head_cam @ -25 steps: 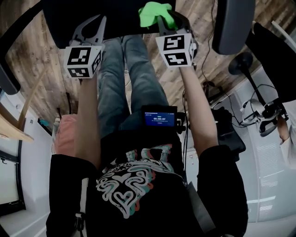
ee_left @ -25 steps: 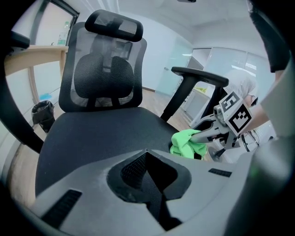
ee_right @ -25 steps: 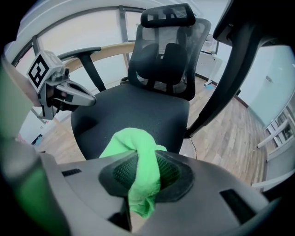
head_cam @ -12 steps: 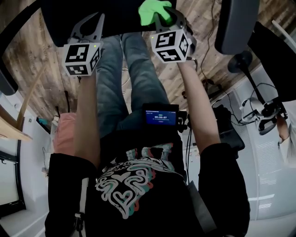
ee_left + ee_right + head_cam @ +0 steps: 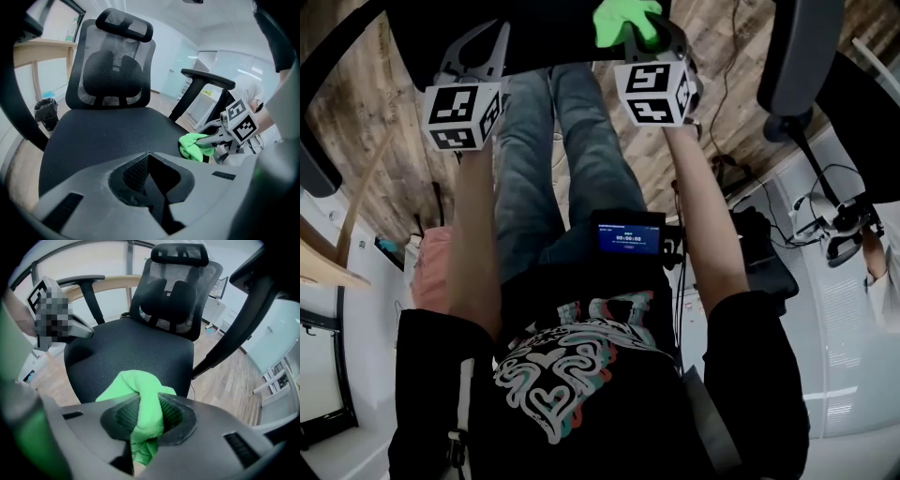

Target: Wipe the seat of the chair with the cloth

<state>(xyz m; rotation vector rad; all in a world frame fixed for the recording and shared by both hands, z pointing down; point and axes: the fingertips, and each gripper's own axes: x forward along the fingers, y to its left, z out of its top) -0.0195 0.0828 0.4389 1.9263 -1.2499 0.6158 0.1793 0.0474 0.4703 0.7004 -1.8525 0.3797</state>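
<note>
My right gripper pinches the green cloth near the front of the black mesh seat. My left gripper is closed, empty. Wood-plank floor below.

The person wears a black short-sleeved T-shirt printed with white, teal and red swirled hearts, and blue denim jeans. A small black device with a lit blue screen sits at the waist. The grey plastic left gripper and matching right gripper each carry a white cube with black square markers, and black mesh-textured pads.
</note>
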